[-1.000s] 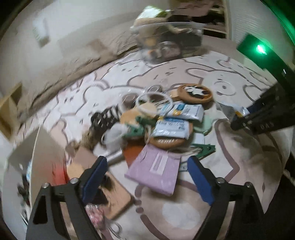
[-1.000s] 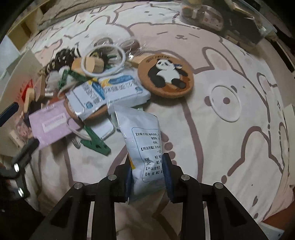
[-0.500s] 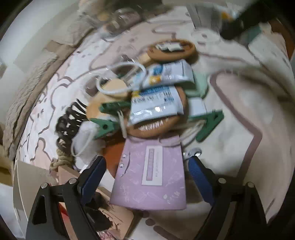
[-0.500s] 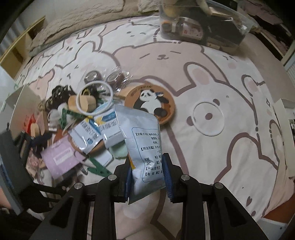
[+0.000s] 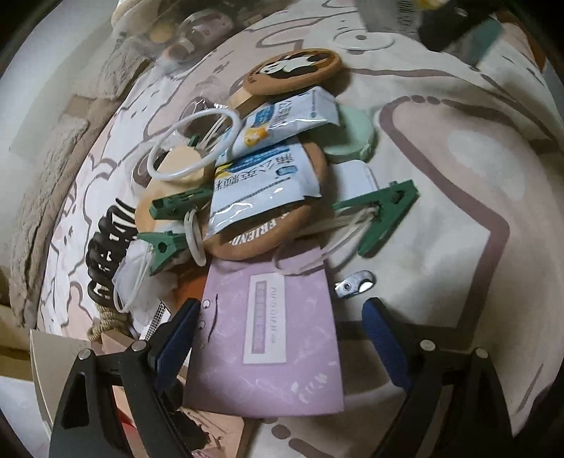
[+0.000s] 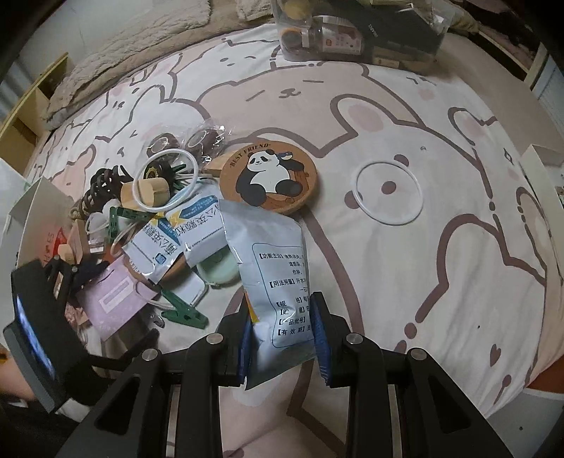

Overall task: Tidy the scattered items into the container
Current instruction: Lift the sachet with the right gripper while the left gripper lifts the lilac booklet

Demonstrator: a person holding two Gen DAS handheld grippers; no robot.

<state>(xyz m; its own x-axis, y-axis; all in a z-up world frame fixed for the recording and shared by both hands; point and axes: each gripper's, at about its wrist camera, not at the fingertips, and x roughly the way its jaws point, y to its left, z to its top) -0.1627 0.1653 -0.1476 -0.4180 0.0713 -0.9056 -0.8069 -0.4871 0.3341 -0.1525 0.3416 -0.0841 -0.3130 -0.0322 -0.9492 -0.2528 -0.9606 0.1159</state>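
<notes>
My right gripper (image 6: 282,334) is shut on a silver-white printed sachet (image 6: 271,267), held up above the bed. My left gripper (image 5: 278,338) stands open low over a lilac card packet (image 5: 268,338), whose near end lies between the blue pads without being pressed. Beyond it is the pile: two blue-and-white sachets (image 5: 262,179), cork coasters, a panda coaster (image 5: 292,70), green clothes pegs (image 5: 380,211), a white ring (image 5: 192,144), a black hair claw (image 5: 105,246). The clear container (image 6: 356,31) with items inside stands at the far edge of the bed in the right wrist view.
A bunny-print bedsheet (image 6: 405,264) covers the bed. A second white ring (image 6: 387,192) lies alone to the right of the panda coaster (image 6: 269,176). A cardboard box (image 6: 38,211) sits at the left by the pile. A small metal clip (image 5: 354,283) lies near my left gripper's right finger.
My left gripper dropped down and rolled, closing in on the lilac packet until it sits between the pads. My right gripper lifted and drew back with the sachet, so the pile looks farther off.
</notes>
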